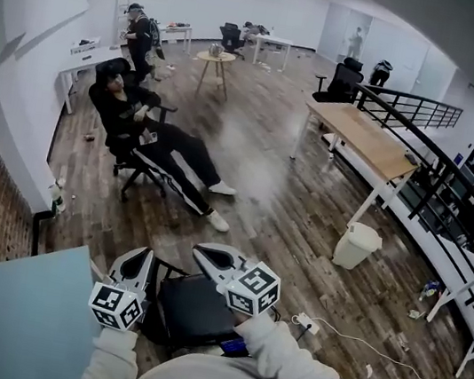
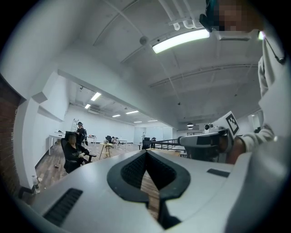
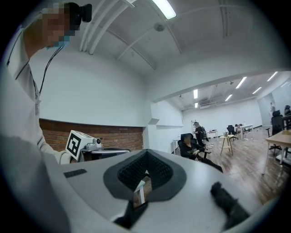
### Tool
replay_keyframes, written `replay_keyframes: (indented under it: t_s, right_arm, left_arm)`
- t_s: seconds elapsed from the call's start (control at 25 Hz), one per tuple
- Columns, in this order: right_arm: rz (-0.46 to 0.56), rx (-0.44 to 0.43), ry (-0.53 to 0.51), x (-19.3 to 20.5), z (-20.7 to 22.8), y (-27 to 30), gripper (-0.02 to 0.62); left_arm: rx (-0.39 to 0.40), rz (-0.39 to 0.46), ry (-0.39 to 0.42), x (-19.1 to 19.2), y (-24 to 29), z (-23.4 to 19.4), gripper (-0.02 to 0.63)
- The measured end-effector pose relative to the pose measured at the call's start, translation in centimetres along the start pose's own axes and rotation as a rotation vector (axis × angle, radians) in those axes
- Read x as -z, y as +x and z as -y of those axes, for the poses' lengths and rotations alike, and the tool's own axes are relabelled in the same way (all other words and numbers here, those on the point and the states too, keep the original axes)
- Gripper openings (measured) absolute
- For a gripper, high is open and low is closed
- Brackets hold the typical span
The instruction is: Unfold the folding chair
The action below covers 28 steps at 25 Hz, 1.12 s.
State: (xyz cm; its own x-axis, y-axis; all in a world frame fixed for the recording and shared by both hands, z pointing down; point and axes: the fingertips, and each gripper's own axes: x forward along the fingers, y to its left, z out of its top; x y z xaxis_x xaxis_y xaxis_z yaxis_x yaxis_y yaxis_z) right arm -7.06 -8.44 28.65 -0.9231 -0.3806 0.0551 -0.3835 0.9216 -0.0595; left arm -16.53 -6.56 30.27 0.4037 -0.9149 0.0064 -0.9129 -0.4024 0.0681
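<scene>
Jaws pressed together, empty, on left gripper [image 1: 142,254] and right gripper [image 1: 200,251]; black folding chair [image 1: 192,310] below, seat showing.

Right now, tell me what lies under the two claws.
The seat of the black folding chair shows below the left claw and right claw. Its legs and whatever lies beneath are covered.

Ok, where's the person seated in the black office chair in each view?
Head view: seated person, upper left, legs stretched out.
Left gripper view: seated person at left, below mid-height.
Right gripper view: seated person right of centre.
Shared landmark: round wooden table farther down the room.
</scene>
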Motion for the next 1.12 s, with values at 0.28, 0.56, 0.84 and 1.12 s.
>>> replay_keyframes:
  t_s: [0.28,0.56,0.84,1.12]
  right_arm:
    - [-0.006,-0.021,-0.011,-0.4,-0.5,0.8,0.005]
    - [-0.015,-0.035,-0.022,-0.1,-1.1,-0.6,0.005]
    - [-0.002,-0.026,-0.051,-0.4,-0.5,-0.3,0.005]
    - [0.001,-0.041,-0.047,-0.5,-1.8,0.0,0.005]
  left_arm:
    - [0.001,0.001,-0.004,0.0,-0.2,-0.3,0.008]
    - [0.009,0.005,-0.005,0.2,-0.1,1.3,0.008]
    - [0.024,0.023,0.022,0.1,0.5,1.4,0.006]
    - [0.019,0.016,0.030,0.1,-1.1,1.6,0.008]
